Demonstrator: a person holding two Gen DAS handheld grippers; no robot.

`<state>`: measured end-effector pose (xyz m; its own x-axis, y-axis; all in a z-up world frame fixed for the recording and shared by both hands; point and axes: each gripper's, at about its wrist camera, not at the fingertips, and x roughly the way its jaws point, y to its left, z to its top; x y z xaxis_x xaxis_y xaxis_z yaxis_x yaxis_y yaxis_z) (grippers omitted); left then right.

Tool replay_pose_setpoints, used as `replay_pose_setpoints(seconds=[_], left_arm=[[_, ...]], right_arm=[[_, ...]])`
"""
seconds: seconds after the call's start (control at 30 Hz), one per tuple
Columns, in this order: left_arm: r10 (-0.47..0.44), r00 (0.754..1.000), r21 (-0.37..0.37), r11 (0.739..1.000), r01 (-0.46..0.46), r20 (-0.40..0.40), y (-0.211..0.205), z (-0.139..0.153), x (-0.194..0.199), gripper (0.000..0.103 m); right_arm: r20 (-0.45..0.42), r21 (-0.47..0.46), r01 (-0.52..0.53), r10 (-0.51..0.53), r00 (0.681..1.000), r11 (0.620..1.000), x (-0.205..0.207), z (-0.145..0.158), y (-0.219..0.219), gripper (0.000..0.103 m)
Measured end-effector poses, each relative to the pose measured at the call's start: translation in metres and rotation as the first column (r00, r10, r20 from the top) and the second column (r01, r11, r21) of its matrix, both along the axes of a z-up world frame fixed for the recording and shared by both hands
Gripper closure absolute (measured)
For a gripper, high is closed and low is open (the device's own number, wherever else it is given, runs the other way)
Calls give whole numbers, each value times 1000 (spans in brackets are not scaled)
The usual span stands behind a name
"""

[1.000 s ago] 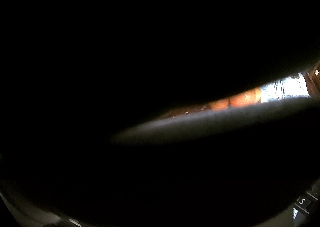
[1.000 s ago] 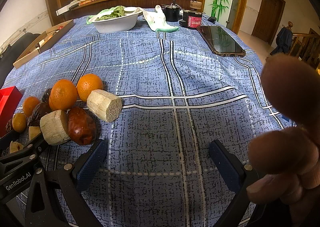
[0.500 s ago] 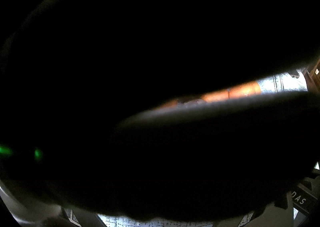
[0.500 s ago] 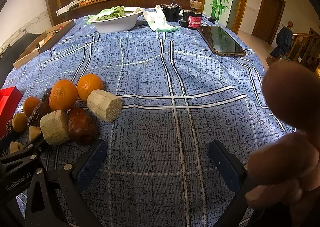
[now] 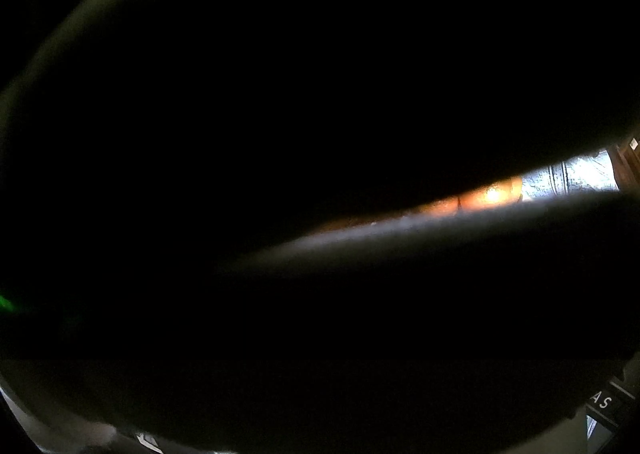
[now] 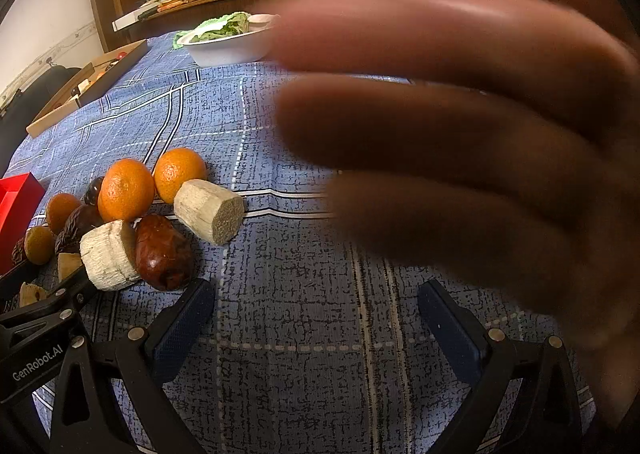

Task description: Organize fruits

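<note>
The left wrist view is almost wholly black, blocked by something dark close to the lens. A thin slit shows oranges (image 5: 486,196) and blue cloth (image 5: 568,178); no left fingers show. In the right wrist view my right gripper (image 6: 316,318) stands open just above the blue checked tablecloth (image 6: 280,334), nothing between its blue pads (image 6: 182,320). To its left lies a pile of fruit: two oranges (image 6: 126,190), two pale sugarcane pieces (image 6: 210,210), a dark red jujube (image 6: 162,258) and smaller fruits (image 6: 60,210). A person's blurred hand (image 6: 460,126) spreads across the right half of this view.
A red box (image 6: 16,206) sits at the left edge. A black bar marked GenRobot.AI (image 6: 38,358) crosses the lower left corner. At the table's far end are a white bowl of greens (image 6: 228,48) and a cardboard tray (image 6: 88,86).
The person's hand has swept from the right edge across the right wrist lens, now hiding the table's right side. The fruit and right gripper are unmoved. The left view stays dark.
</note>
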<state>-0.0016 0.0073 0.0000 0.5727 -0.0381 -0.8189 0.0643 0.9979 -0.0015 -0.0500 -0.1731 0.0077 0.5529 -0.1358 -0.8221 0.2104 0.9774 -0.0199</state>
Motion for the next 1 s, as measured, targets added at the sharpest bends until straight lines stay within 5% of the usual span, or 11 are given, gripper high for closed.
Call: replay_pose_setpoints(seconds=[1.0], left_arm=[[0,1000,0,1000,0,2,0,0,1,0]], right_arm=[[1,0,-1,1,1000,1000,-2,-1,1,0]])
